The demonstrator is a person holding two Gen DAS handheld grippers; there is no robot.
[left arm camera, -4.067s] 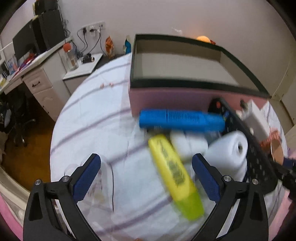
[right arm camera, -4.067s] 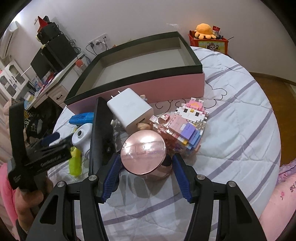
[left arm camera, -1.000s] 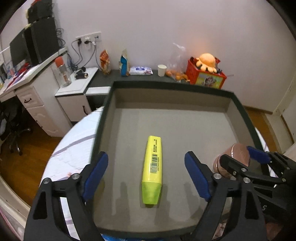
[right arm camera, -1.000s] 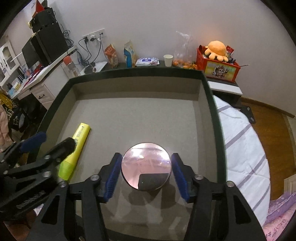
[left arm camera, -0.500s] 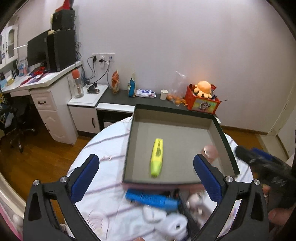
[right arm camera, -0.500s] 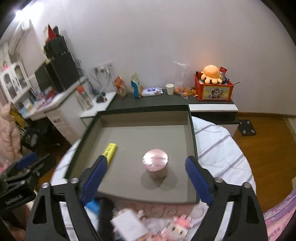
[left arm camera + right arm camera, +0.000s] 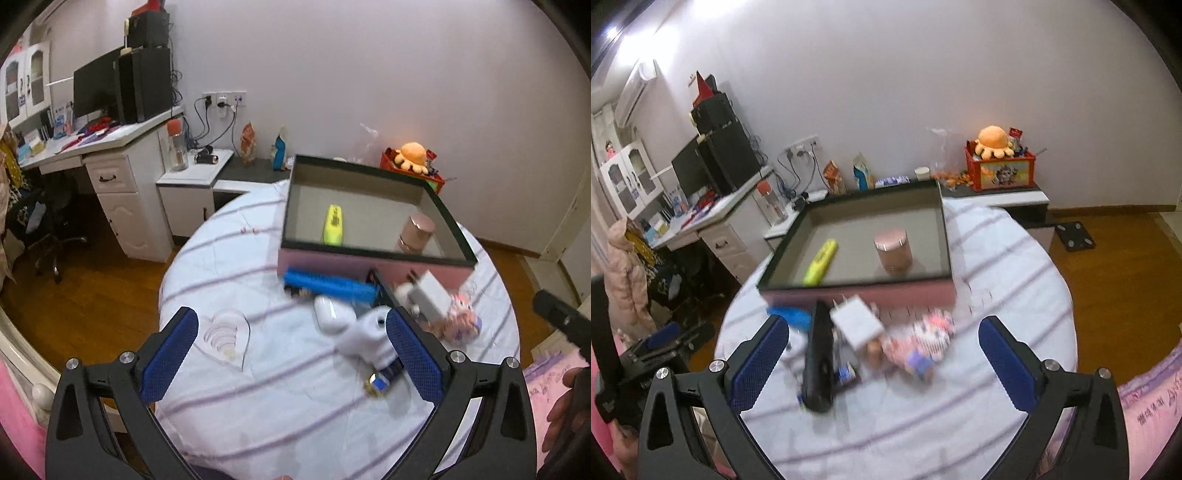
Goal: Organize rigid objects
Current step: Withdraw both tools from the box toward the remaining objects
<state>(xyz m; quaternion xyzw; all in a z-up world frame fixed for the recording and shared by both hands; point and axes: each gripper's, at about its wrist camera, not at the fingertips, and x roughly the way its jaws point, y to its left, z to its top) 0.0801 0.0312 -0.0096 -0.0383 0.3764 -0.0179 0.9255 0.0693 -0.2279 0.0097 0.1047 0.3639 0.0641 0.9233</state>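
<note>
Yellow highlighter (image 7: 820, 263) and pink round jar (image 7: 892, 252) sit apart inside the pink box (image 7: 860, 295) on the striped bed (image 7: 997, 266); blue marker (image 7: 328, 286), white charger (image 7: 857, 325) and block toy (image 7: 923, 345) lie just in front; left gripper (image 7: 291, 354) and right gripper (image 7: 882, 360) hover with fingers spread, empty

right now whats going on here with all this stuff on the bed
A person is sorting small items into a pink box with a dark rim. A yellow highlighter and a round pink metallic jar already lie inside. The left gripper and right gripper hover with jaws open and empty above the rest: a blue marker, a white charger block and a pink brick toy.
</note>
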